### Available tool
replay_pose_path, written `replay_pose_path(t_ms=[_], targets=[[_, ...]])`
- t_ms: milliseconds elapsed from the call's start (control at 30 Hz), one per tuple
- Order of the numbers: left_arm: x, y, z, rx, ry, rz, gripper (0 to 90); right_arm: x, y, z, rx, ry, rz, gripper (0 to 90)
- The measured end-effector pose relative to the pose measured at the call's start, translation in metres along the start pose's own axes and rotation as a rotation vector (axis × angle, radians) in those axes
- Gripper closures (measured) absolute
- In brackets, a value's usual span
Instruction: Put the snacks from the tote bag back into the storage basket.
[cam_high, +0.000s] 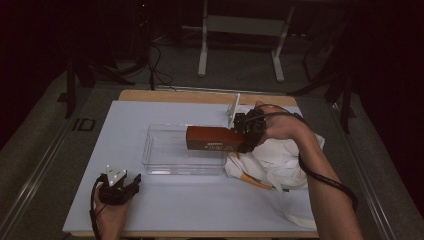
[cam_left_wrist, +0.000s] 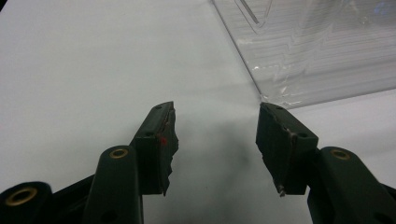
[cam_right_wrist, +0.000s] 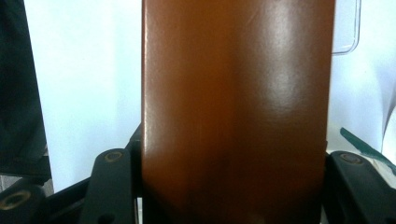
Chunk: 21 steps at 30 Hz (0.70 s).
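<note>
**Over the tray, box held level**

Between the right claw's (cam_high: 248, 131) jaws sits one long brown rectangular box (cam_high: 214, 138), pinched at its end, long axis running straight out from that claw above one clear plastic tray (cam_high: 161, 162). One white cloth bag (cam_high: 280, 157) lies beneath this claw. Spread and empty, the left claw (cam_high: 117, 186) rests on the white worktop (cam_high: 200, 200), farther away.

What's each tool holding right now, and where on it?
Right tool grips the brown box by its right end; left tool holds nothing.
</note>
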<state>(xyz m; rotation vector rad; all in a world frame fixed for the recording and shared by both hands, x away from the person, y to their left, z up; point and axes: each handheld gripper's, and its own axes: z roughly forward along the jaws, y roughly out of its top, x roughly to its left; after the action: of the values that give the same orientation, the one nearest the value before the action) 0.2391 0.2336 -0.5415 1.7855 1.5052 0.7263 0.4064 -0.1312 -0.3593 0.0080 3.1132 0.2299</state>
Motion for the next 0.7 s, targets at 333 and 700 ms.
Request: replay_pose_path(t_ms=[333, 700], targets=[[0.0, 0.0, 0.0, 0.0, 0.0, 0.0, 47.7, 0.001, 0.007, 0.004, 0.004, 0.009, -0.006, 43.2], [0.0, 0.0, 0.0, 0.0, 0.0, 0.001, 47.7, 0.002, 0.014, 0.013, 0.029, 0.018, -0.022, 43.2]])
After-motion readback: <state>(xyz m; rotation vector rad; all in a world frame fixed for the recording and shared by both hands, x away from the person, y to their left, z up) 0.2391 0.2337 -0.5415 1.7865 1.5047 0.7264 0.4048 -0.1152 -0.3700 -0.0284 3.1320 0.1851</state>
